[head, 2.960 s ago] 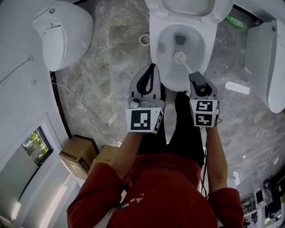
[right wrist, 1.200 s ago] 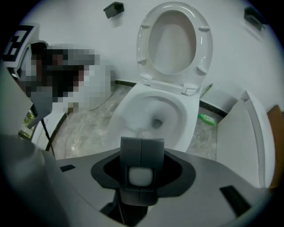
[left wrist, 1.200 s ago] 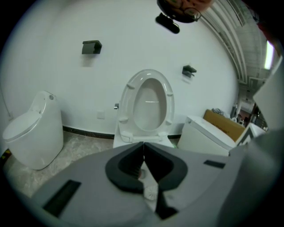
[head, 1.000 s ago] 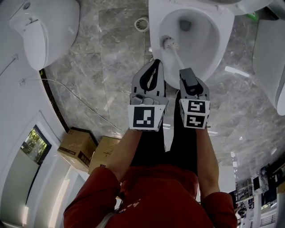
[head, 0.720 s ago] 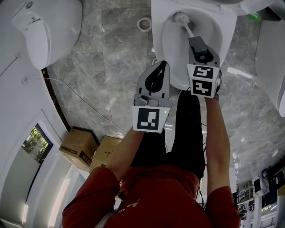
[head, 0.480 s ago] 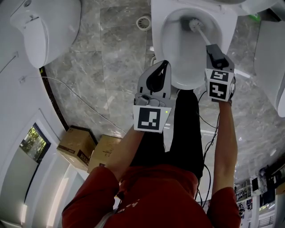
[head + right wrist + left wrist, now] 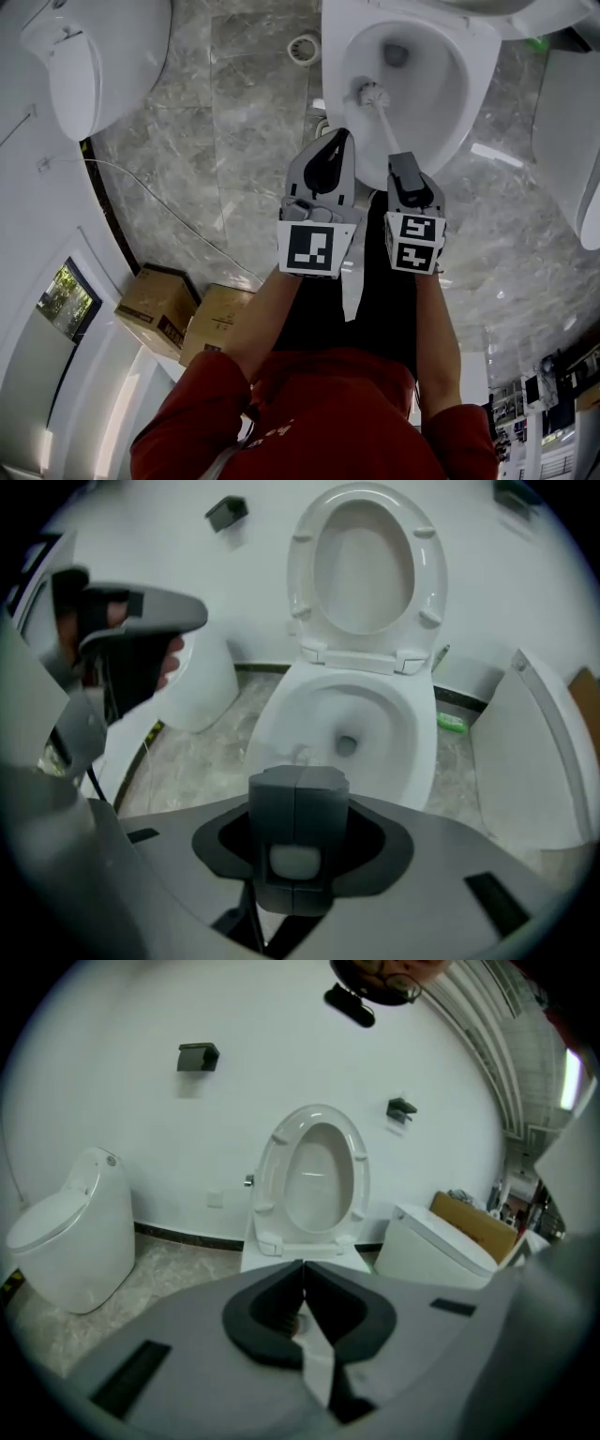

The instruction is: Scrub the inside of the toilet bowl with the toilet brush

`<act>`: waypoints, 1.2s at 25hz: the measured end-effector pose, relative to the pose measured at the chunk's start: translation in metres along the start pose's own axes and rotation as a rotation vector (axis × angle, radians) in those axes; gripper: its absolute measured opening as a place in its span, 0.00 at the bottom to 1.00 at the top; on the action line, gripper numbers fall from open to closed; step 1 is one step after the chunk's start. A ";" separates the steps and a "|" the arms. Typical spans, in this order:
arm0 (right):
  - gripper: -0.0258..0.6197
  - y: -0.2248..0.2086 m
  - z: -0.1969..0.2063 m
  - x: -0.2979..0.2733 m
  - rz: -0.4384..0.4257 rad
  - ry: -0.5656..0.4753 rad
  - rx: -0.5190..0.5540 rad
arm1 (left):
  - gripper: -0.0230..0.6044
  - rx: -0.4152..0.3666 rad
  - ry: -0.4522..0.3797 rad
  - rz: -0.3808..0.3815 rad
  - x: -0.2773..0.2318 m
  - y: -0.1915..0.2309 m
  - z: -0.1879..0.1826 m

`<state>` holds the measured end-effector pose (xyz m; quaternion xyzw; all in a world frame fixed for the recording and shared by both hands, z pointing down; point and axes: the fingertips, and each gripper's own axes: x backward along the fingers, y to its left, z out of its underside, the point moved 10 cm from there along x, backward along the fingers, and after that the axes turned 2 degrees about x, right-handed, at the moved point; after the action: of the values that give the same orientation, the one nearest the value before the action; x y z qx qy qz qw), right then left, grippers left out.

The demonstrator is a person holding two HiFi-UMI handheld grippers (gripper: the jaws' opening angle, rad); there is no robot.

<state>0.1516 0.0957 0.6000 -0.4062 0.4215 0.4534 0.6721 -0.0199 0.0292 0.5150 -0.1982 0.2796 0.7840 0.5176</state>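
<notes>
The white toilet bowl (image 7: 427,89) lies at the top of the head view, its seat raised (image 7: 364,569). The toilet brush head (image 7: 368,93) rests against the bowl's left inner wall, and its thin handle runs down to my right gripper (image 7: 403,167). That gripper is shut on the handle's grey end (image 7: 297,841), just before the bowl's near rim. The bristles barely show at the wall in the right gripper view. My left gripper (image 7: 336,141) hangs beside it to the left, over the floor by the rim. Its jaws are shut with nothing between them (image 7: 303,1274).
A second toilet (image 7: 94,56) stands at the left and a third (image 7: 572,122) at the right. There is a floor drain (image 7: 303,49) left of the bowl. A cable (image 7: 159,202) trails over the marble floor. Cardboard boxes (image 7: 155,309) sit low at the left.
The right gripper swept the brush head from the bowl's left wall round the back and right side, then brought it back to the left wall. The left gripper stayed put.
</notes>
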 end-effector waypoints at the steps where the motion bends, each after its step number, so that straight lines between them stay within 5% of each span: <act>1: 0.31 0.002 -0.011 -0.007 -0.017 -0.034 -0.012 | 0.04 -0.003 0.000 -0.002 0.000 0.000 0.000; 6: 0.31 -0.022 -0.079 -0.054 0.069 -0.131 0.101 | 0.04 -0.026 0.008 0.011 -0.001 -0.003 0.003; 10: 0.31 -0.077 -0.090 -0.072 0.180 -0.051 0.151 | 0.04 -0.030 0.016 0.022 0.000 -0.006 0.005; 13: 0.31 -0.088 -0.068 -0.067 0.177 -0.011 0.134 | 0.04 -0.031 0.019 0.021 -0.002 -0.005 0.006; 20: 0.32 -0.020 -0.023 -0.047 0.102 0.018 0.020 | 0.04 -0.014 0.007 -0.008 -0.002 0.007 0.005; 27: 0.31 -0.053 -0.077 -0.054 0.114 -0.089 -0.081 | 0.04 -0.025 -0.006 -0.034 -0.002 0.013 0.004; 30: 0.31 -0.076 -0.098 -0.004 0.119 -0.149 -0.090 | 0.04 -0.004 -0.040 -0.052 0.005 0.016 -0.008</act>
<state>0.2041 -0.0162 0.5850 -0.3751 0.3730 0.5401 0.6546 -0.0363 0.0228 0.5098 -0.1907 0.2621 0.7747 0.5430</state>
